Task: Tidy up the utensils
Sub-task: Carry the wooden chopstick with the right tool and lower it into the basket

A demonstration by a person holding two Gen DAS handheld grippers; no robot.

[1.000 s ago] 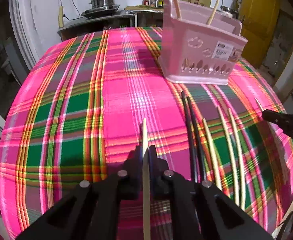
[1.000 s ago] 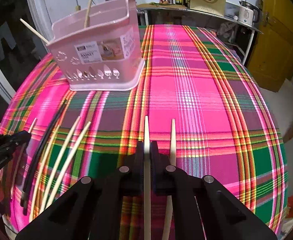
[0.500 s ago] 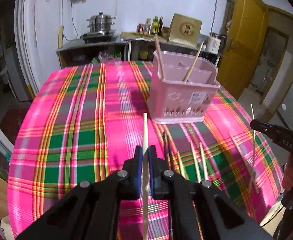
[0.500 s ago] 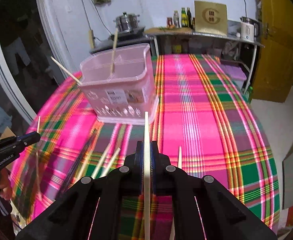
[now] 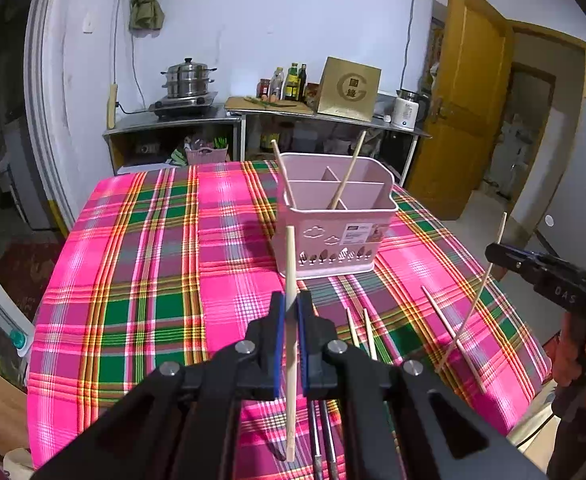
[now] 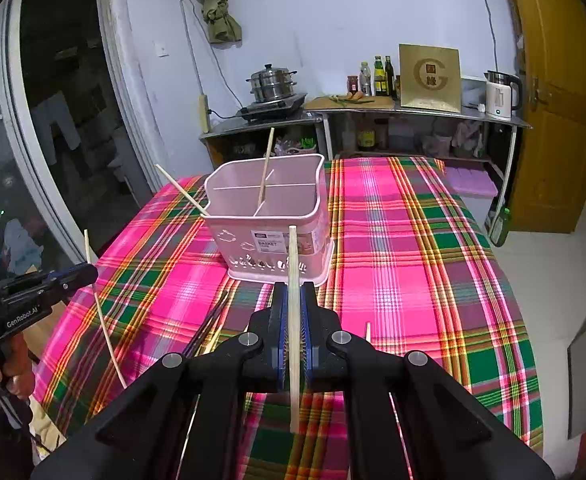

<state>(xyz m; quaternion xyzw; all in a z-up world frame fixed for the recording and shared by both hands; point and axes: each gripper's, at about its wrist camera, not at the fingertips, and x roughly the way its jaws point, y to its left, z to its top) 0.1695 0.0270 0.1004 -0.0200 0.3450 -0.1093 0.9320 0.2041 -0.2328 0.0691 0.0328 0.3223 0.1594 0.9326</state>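
Two chopsticks in the air, heading for the pink basket (image 5: 333, 216)

My left gripper (image 5: 289, 320) is clamping a pale chopstick (image 5: 290, 280), my right gripper (image 6: 293, 312) is clamping another (image 6: 293, 280); two are already standing in the basket's compartments, while several pale sticks (image 5: 439, 312) and a dark pair (image 6: 209, 324) are waiting on the plaid tablecloth (image 5: 153, 260).
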